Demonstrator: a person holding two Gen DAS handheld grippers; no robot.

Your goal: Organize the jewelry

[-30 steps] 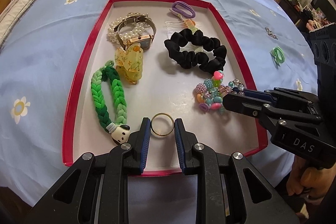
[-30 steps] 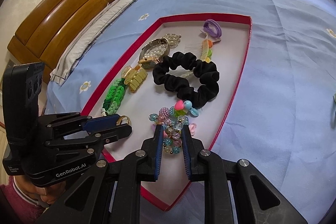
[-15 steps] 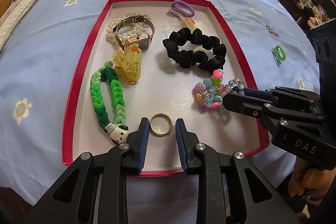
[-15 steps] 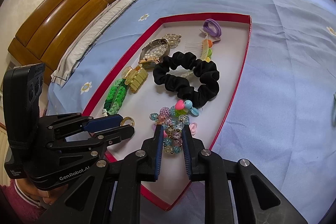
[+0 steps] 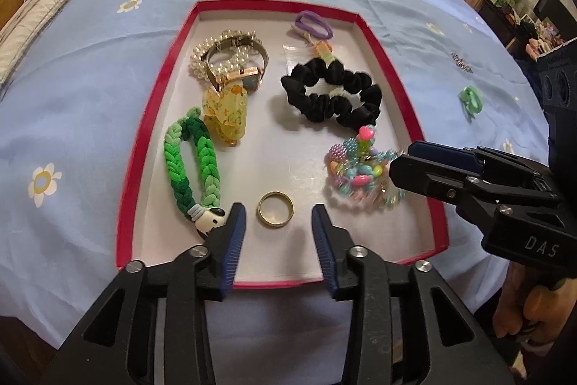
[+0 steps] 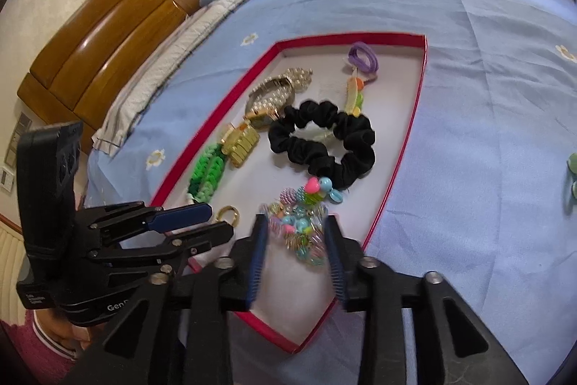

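Observation:
A red-rimmed tray lies on the blue bedspread. A gold ring lies flat on the tray floor, free, just ahead of my open left gripper. A colourful bead bracelet lies on the tray between the spread fingers of my open right gripper; it also shows in the left wrist view. The tray also holds a green braided band, a yellow claw clip, a watch with pearls, a black scrunchie and a purple hair tie.
A green hair tie and a small sparkly piece lie on the bedspread right of the tray. A wooden headboard and pillows stand at the far end. The bed edge is just below both grippers.
Both grippers have opened wide. The left one let go of the gold ring, the right one let go of the bead bracelet; both items now lie on the tray.

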